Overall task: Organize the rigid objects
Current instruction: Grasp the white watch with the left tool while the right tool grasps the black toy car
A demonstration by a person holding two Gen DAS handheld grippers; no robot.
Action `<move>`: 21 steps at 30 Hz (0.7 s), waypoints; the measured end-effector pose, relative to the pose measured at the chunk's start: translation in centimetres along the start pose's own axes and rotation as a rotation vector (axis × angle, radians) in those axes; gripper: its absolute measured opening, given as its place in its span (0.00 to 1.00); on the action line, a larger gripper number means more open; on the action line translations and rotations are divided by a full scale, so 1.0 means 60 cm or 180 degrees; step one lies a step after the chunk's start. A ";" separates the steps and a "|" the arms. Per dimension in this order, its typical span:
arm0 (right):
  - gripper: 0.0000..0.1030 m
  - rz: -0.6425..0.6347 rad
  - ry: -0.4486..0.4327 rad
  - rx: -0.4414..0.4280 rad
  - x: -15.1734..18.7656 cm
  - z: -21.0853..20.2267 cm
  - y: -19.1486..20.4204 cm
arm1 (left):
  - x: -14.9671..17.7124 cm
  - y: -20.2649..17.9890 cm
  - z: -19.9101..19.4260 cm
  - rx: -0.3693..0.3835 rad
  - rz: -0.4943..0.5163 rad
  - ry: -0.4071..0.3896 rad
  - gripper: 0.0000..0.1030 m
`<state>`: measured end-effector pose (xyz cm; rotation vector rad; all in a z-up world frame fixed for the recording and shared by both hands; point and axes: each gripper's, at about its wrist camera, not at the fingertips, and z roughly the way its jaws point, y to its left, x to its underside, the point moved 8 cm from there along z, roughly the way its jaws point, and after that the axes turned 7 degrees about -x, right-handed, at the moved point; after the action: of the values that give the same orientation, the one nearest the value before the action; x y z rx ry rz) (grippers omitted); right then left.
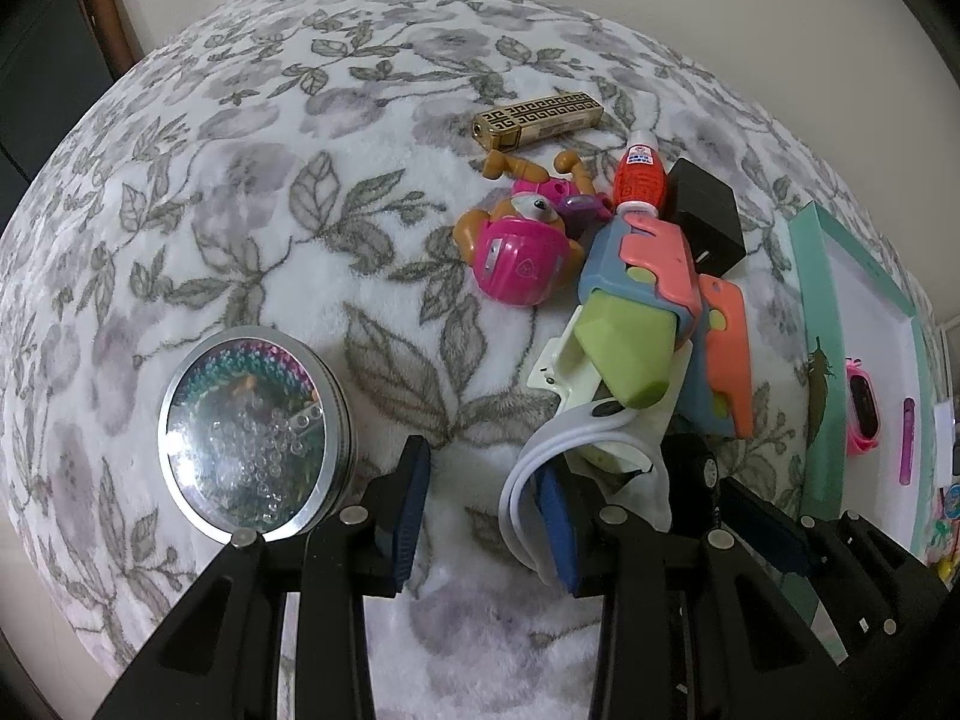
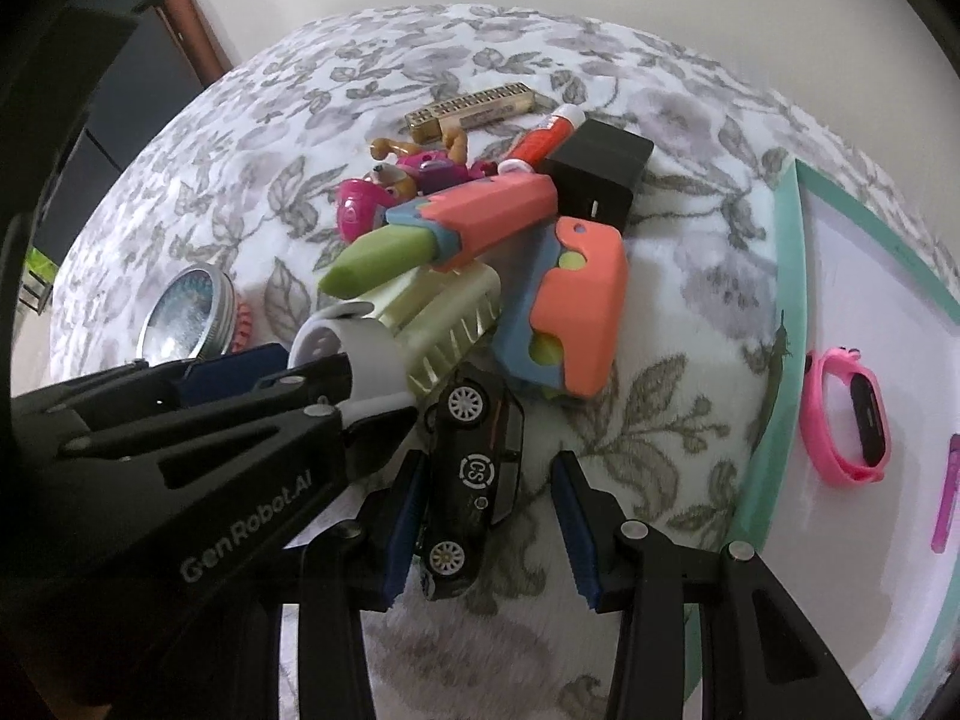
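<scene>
A pile of toys lies on a floral blanket (image 1: 270, 210). My left gripper (image 1: 489, 516) is open; its right finger sits inside the loop of a white wristband (image 1: 540, 456), which also shows in the right wrist view (image 2: 354, 354). My right gripper (image 2: 492, 531) is open around a black toy car (image 2: 474, 474), whose side touches the left finger. A coral, blue and green toy gun (image 2: 480, 228) lies just beyond, on a cream comb-like piece (image 2: 450, 312). A pink puppy figure (image 1: 522, 246), an orange glue bottle (image 1: 639, 177) and a black box (image 1: 705, 213) lie behind.
A teal-rimmed white tray (image 2: 786, 276) at the right holds a pink watch (image 2: 852, 420) and a purple pen (image 2: 945, 498). A round tin of beads (image 1: 252, 444) sits left of my left gripper. A gold patterned case (image 1: 540, 117) lies at the far side.
</scene>
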<state>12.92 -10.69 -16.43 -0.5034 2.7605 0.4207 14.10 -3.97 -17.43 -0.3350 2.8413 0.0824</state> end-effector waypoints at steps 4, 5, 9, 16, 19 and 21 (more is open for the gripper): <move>0.41 -0.0011 -0.0051 0.0040 -0.003 0.003 0.000 | 0.000 0.001 0.001 0.0002 0.0003 -0.0003 0.37; 0.41 -0.0021 -0.0054 0.0050 -0.003 0.004 0.000 | 0.000 0.000 0.001 0.0001 0.0002 -0.0001 0.37; 0.30 0.0038 -0.0058 -0.0048 -0.001 -0.002 -0.008 | 0.000 0.000 0.000 0.0015 -0.0022 0.0010 0.37; 0.30 0.0284 -0.0072 -0.0224 0.003 -0.017 -0.036 | -0.004 0.015 0.000 0.0056 -0.0134 0.0043 0.33; 0.30 0.0347 -0.0068 -0.0162 0.003 -0.024 -0.047 | -0.004 0.022 0.000 0.0055 -0.0157 0.0064 0.30; 0.30 0.0385 -0.0086 -0.0197 0.001 -0.030 -0.051 | -0.003 0.028 -0.001 0.0061 -0.0178 0.0088 0.24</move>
<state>13.62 -14.04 -15.51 -0.3434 2.7681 0.5386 13.87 -2.28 -17.28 -0.4142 2.8556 0.0395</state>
